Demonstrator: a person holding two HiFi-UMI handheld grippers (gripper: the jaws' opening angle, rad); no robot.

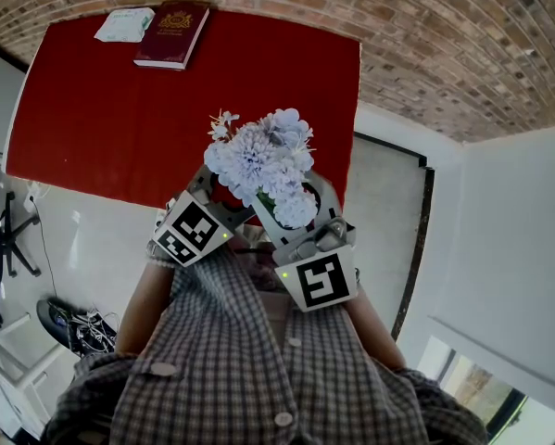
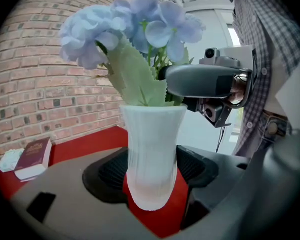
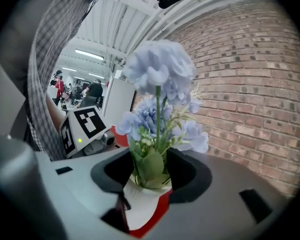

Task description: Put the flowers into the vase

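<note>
A white ribbed vase (image 2: 152,149) holds a bunch of pale blue flowers (image 2: 134,29) with green leaves. My left gripper (image 2: 152,173) is shut on the vase's lower body, both black pads pressed against its sides. My right gripper (image 3: 152,171) stands open around the green stems and leaves just above the vase's rim (image 3: 142,196), without pinching them. In the head view the flowers (image 1: 263,160) hide the vase, with the left gripper (image 1: 214,191) and right gripper (image 1: 311,200) on either side, over the near edge of the red table (image 1: 101,119).
A dark red book (image 1: 172,33) and a white packet (image 1: 124,24) lie at the table's far edge. A brick wall runs behind the table. The person's checked shirt fills the bottom of the head view.
</note>
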